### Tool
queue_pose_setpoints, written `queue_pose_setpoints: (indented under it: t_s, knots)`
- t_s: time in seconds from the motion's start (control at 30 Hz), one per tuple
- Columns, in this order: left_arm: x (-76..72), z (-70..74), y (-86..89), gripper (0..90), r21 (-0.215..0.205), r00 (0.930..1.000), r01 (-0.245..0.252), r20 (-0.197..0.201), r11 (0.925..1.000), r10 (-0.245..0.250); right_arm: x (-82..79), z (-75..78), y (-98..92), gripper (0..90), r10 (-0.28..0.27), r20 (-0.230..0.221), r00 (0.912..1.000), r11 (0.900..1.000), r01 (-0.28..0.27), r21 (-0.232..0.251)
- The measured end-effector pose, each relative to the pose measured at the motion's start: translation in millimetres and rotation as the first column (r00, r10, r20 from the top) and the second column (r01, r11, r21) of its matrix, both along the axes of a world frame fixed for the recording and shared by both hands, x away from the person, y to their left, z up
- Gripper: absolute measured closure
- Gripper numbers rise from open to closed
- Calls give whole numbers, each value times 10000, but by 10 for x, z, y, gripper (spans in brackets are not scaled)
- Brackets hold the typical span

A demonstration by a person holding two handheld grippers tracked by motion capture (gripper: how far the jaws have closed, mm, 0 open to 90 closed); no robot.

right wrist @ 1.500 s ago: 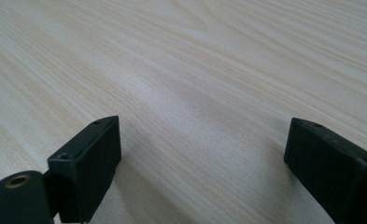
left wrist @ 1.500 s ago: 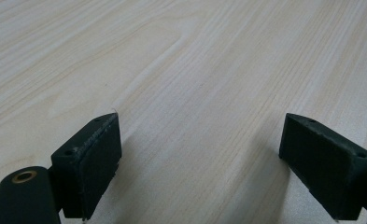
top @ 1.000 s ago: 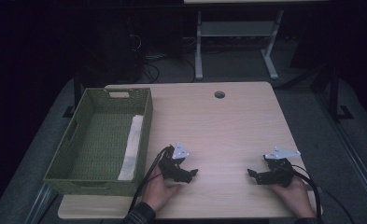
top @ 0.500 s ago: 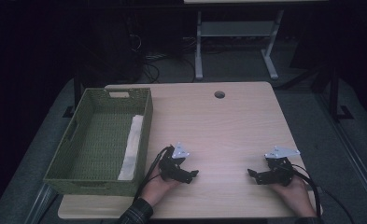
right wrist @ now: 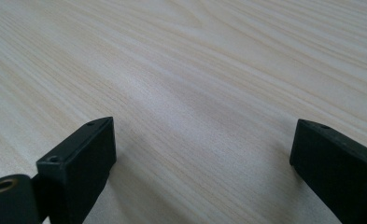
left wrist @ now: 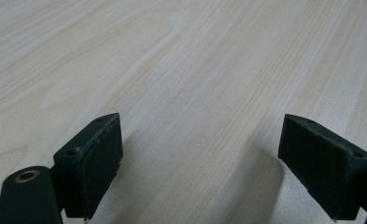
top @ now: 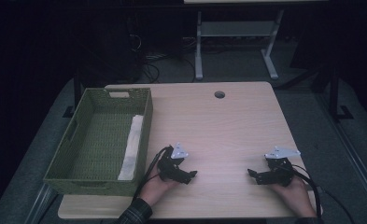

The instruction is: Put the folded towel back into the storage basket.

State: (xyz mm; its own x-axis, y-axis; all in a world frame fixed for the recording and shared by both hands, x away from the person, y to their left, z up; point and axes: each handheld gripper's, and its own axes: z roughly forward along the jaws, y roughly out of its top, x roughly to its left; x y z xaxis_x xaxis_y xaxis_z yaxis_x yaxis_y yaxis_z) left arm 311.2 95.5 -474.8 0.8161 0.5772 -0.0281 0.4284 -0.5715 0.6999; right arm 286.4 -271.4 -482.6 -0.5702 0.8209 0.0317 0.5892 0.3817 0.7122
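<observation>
Both grippers sat low over the table [top: 228, 126], a pale wood-grain laminate top with rounded corners and a small round cable hole [top: 219, 94] near the far edge. The left gripper [top: 187, 175] was near the front edge, just right of the basket [top: 69, 151], pointing right toward the middle. The right gripper [top: 252, 175] was well apart from it on the other side, pointing left, so the two faced each other across bare wood.

In the left gripper view the jaws were chunky black blocks with a matte, slightly scuffed face, spread wide with nothing but grain between them. Same deal in the right gripper view: wide apart, holding nothing, soft shadows under each block.

The basket was a green woven rectangle with slot handles in the end walls, taking up the left strip of the table. Inside, a long white folded cloth [top: 130, 147] lay along the right wall. It looked soft, but I couldn't tell the fabric.

Nothing stood between either gripper and the basket. Behind the table were a metal stand [top: 232, 46] and some cables [top: 146, 70] on a dark floor.
</observation>
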Motion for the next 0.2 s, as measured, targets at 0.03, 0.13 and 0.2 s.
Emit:
queue_pose_setpoints:
  t_s: [0.03,0.13,0.2]
  knots:
    - [-2,-1,-1,132,-1,10000,-6,10,10000,6,0,0,0,66,-3,-1,10000,10000,3,2]
    - [-7,-1,-6,132,134,9999,47,88,9999,-48,-2,0,2,66,-13,2,10000,10000,13,4]
    - [-11,-1,-10,132,181,9999,55,110,9998,-57,-4,-1,3,66,-19,16,10000,10000,19,9]
